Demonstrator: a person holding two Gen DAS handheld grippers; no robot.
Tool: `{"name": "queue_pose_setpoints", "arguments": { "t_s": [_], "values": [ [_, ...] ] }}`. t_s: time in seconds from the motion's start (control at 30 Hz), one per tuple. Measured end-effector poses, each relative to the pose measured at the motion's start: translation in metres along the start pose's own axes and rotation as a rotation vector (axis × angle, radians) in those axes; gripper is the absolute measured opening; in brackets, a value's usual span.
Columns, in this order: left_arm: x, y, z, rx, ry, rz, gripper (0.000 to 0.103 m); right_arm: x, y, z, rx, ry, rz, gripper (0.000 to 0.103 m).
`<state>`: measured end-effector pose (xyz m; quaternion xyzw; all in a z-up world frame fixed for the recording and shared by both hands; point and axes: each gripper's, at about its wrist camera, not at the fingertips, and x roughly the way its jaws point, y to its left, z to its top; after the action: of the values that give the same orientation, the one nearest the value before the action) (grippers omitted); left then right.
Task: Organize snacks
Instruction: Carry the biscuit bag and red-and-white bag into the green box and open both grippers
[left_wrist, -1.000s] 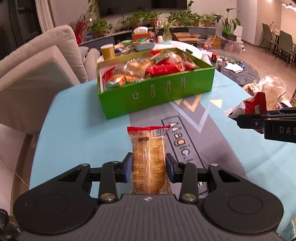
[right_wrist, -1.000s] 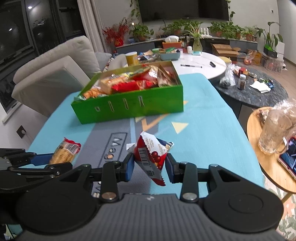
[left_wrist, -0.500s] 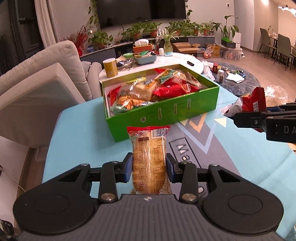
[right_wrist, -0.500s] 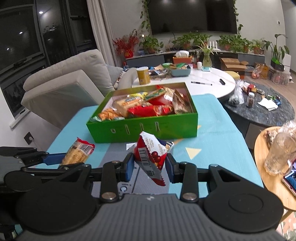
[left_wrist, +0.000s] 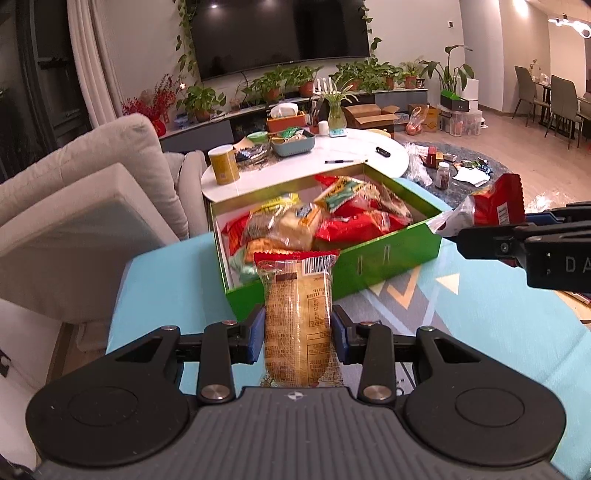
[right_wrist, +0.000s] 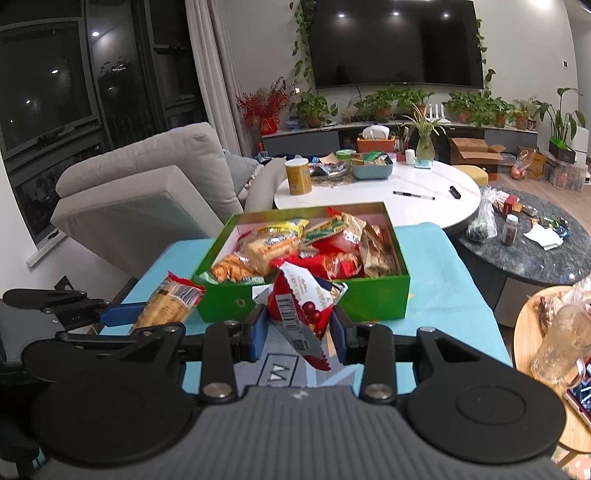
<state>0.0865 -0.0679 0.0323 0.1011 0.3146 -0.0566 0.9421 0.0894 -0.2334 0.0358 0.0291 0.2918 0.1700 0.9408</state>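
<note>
My left gripper (left_wrist: 298, 338) is shut on a clear cracker packet with red ends (left_wrist: 297, 317), held above the blue table just short of the green box's near left corner. The green box (left_wrist: 369, 264) is open and holds several snack packets. My right gripper (right_wrist: 298, 338) is shut on a red and white snack bag (right_wrist: 301, 306), held in the air in front of the box's near wall (right_wrist: 369, 301). The right gripper and its bag (left_wrist: 491, 205) show at the right of the left wrist view; the left gripper's packet (right_wrist: 170, 304) shows at the left of the right wrist view.
The box stands on a table with a blue and grey cloth (left_wrist: 162, 291). A beige sofa (left_wrist: 81, 206) is to the left. A white round table (right_wrist: 388, 192) with a yellow can stands behind the box. A wooden side table with a glass (right_wrist: 561, 332) is at the right.
Both grippers have risen and moved toward the green box with their packets. The box now looks closer, and more of its inside shows.
</note>
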Motion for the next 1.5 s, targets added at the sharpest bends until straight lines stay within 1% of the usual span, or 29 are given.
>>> {"name": "queue_pose_setpoints", "arguments": {
  "t_s": [0.13, 0.4, 0.77, 0.97, 1.2, 1.5],
  "values": [
    [0.003, 0.003, 0.012, 0.010, -0.017, 0.004, 0.034, 0.002, -0.003, 0.008, 0.004, -0.012, 0.005, 0.084],
    [0.020, 0.009, 0.042, 0.017, -0.031, 0.015, 0.034, 0.013, -0.011, 0.028, 0.010, -0.031, 0.005, 0.084],
    [0.052, 0.010, 0.076, 0.051, -0.037, 0.024, 0.034, 0.043, -0.024, 0.054, 0.013, -0.035, -0.010, 0.084],
    [0.074, 0.007, 0.085, 0.071, -0.021, 0.024, 0.034, 0.064, -0.027, 0.066, 0.024, -0.025, -0.010, 0.084],
    [0.101, 0.007, 0.090, 0.078, 0.006, 0.008, 0.034, 0.085, -0.030, 0.070, 0.034, 0.000, -0.005, 0.084],
    [0.131, 0.020, 0.094, 0.060, 0.031, 0.017, 0.034, 0.115, -0.029, 0.079, 0.034, 0.030, 0.000, 0.084]
  ]
}}
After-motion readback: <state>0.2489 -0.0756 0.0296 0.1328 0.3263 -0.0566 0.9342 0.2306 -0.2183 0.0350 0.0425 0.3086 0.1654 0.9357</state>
